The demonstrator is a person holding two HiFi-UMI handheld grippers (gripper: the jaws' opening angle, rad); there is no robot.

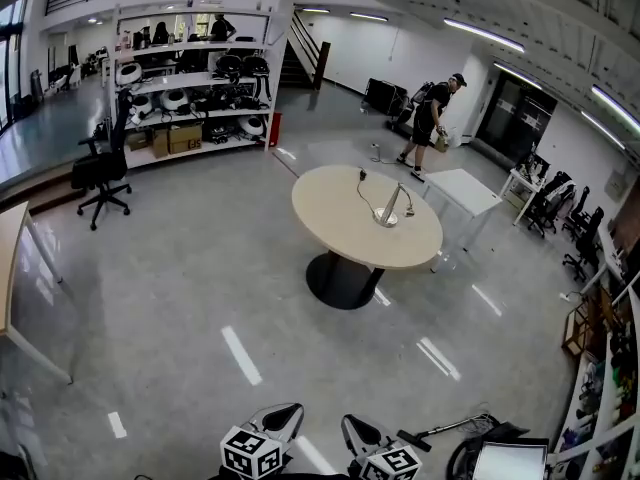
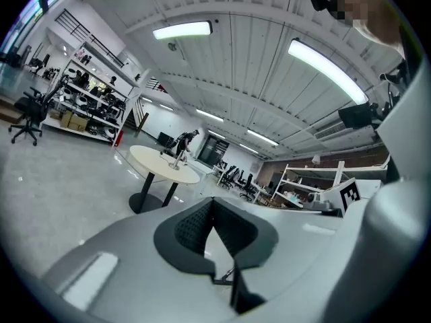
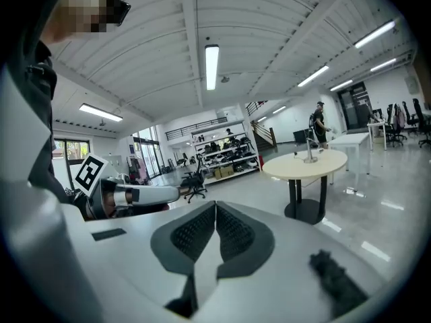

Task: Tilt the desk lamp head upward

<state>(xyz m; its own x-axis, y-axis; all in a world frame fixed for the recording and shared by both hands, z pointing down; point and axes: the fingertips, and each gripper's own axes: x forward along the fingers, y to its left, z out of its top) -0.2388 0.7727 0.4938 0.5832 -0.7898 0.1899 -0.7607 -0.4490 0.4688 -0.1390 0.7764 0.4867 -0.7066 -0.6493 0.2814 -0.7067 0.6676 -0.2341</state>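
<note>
Open floor [image 1: 200, 298] rings round table [image 1: 335, 223]; desk lamp [image 1: 388, 211] right of centre; left gripper [image 2: 213, 204], right gripper [image 3: 215, 207] jaws together, empty.

Bright, even indoor light comes from long white fluorescent ceiling tubes [image 2: 182, 29], which burn out to pure white in both gripper views. Pale daylight enters through tall glass windows [image 3: 66, 155]. The glossy grey polished floor [image 1: 200, 268] carries white glare streaks, most of them near its front edge in the head view. Shadows are weak and soft-edged. The round beige-topped pedestal table [image 1: 340, 230] and the slim silver metal desk lamp [image 1: 388, 211] read small but crisp. All views bow like a fisheye. The corners of the gripper views fall to black.
</note>
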